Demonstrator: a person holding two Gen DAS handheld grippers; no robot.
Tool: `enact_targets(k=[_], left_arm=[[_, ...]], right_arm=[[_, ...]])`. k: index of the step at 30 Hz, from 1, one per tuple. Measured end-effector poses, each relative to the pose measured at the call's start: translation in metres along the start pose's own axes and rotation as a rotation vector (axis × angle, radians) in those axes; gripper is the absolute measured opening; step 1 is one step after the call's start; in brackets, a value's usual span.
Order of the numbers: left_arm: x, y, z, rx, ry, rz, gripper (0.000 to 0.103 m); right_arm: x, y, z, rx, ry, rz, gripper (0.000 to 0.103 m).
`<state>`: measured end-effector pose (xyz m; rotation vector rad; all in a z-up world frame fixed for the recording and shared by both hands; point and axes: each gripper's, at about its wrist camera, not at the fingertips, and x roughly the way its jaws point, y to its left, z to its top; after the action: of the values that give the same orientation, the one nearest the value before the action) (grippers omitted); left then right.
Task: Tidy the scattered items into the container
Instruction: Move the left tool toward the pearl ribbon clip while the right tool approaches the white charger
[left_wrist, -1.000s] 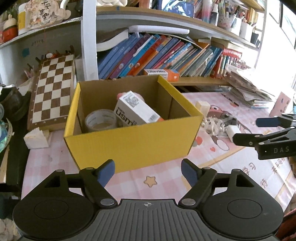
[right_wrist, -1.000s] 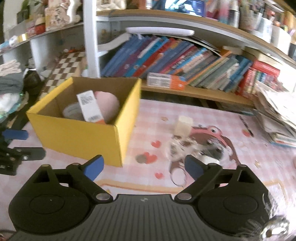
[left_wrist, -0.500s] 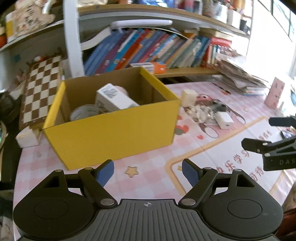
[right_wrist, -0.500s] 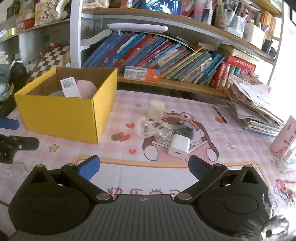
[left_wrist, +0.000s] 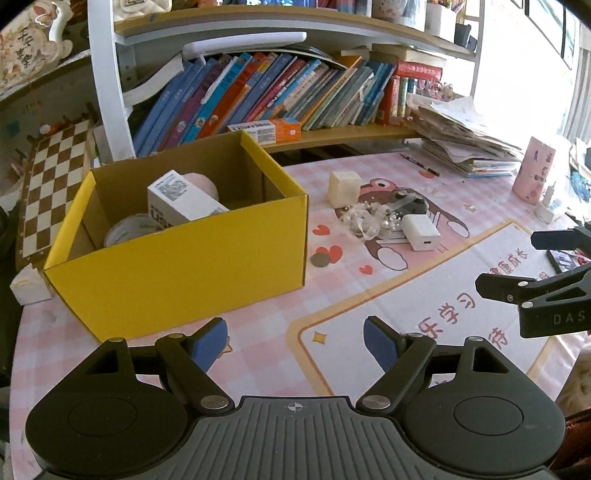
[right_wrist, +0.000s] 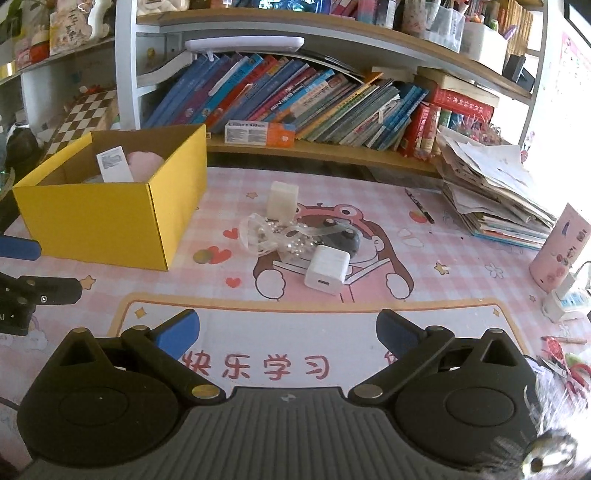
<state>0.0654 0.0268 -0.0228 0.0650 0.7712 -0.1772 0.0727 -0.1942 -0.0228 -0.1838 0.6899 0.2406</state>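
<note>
A yellow cardboard box (left_wrist: 184, 266) (right_wrist: 92, 218) stands at the left of the pink mat. It holds a white carton (left_wrist: 181, 203), a tape roll (left_wrist: 129, 229) and a pink round thing (left_wrist: 201, 182). To its right lie a white charger (left_wrist: 421, 232) (right_wrist: 327, 269), a pearl ribbon tangle (left_wrist: 365, 219) (right_wrist: 273, 240), a cream cube (left_wrist: 344, 188) (right_wrist: 282, 199) and a dark grey item (right_wrist: 347, 236). My left gripper (left_wrist: 295, 341) is open and empty in front of the box. My right gripper (right_wrist: 288, 332) is open and empty, short of the charger.
A bookshelf with leaning books (right_wrist: 314, 103) runs along the back. A paper stack (right_wrist: 495, 192) lies at the right, with a pink bottle (right_wrist: 561, 251) nearby. A chessboard (left_wrist: 51, 184) leans at the left. A coin (right_wrist: 202, 256) lies by the box.
Both grippers have pulled back from the box and turned right, so the scattered items have come into view. Both stay open and empty.
</note>
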Motion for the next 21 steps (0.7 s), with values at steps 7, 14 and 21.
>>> enact_targets(k=[7, 14, 21], left_arm=[[0.003, -0.015, 0.001, -0.013, 0.011, 0.020, 0.084], [0.006, -0.034, 0.003, -0.027, 0.022, 0.045, 0.084], [0.012, -0.056, 0.004, -0.038, 0.032, 0.066, 0.084]], right_arm=[[0.004, -0.015, 0.000, -0.016, 0.002, 0.023, 0.103], [0.008, -0.033, -0.001, -0.033, 0.003, 0.053, 0.103], [0.012, -0.055, -0.003, -0.046, -0.001, 0.078, 0.103]])
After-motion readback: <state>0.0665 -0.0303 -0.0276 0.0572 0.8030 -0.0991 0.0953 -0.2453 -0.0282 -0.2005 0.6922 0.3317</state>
